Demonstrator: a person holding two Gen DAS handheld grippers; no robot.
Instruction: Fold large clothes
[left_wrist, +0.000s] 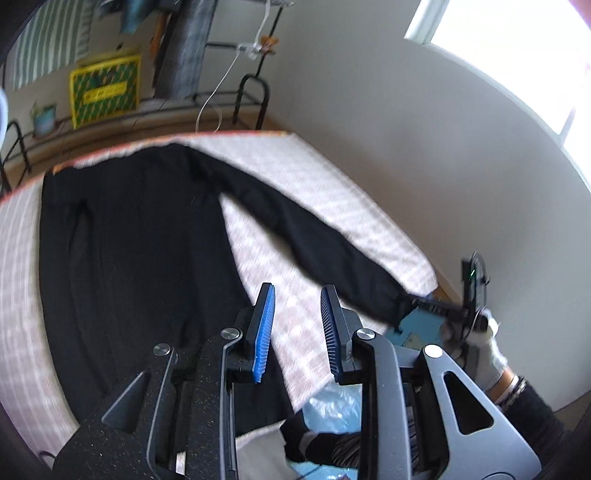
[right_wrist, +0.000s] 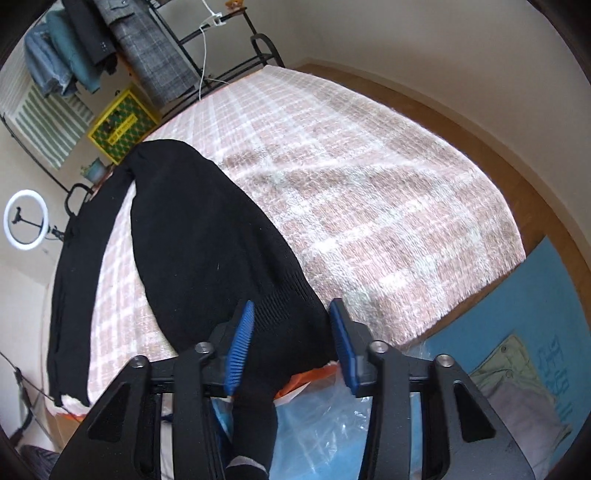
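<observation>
Left wrist view: a black sweater (left_wrist: 140, 266) lies spread on the bed (left_wrist: 332, 206), 1 sleeve (left_wrist: 314, 243) stretched to the bed's near edge. The right gripper (right_wrist: 291, 332) has that sleeve's ribbed cuff (right_wrist: 284, 314) between its jaws; whether the pads pinch it I cannot tell. The left gripper (left_wrist: 297, 325) hangs released over the checked blanket, holding nothing. Judged step: folding the sleeve in. Next, the cuff wants carrying across onto the body, laid flat. Writing on the yellow crate (left_wrist: 105, 88) and the blue mat (right_wrist: 554, 369) is unreadable.
</observation>
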